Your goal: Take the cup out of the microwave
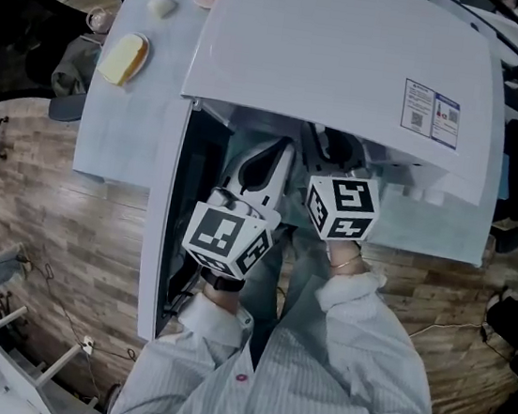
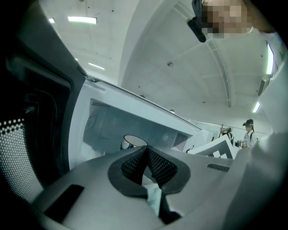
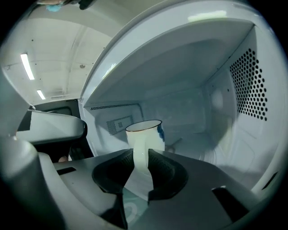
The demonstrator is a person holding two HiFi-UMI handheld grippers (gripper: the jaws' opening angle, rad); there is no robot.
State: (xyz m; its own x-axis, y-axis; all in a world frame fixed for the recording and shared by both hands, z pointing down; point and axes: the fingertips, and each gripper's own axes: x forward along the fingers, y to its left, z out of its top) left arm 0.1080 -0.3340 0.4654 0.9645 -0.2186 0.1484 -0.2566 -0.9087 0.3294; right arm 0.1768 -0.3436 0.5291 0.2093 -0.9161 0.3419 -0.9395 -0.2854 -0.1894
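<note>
Beyond the open right tool (image 3: 140, 152) stands a white, dark-rimmed cup (image 3: 144, 134); left tool (image 2: 146, 149) closed.

Head camera overhead, both others facing microwave (image 1: 354, 62)

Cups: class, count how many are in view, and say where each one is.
1. The white cup stands upright inside the microwave, just ahead of the right hand-held gripper; both gripper views show it. The head view cannot see inside, so more may be hidden.
</note>
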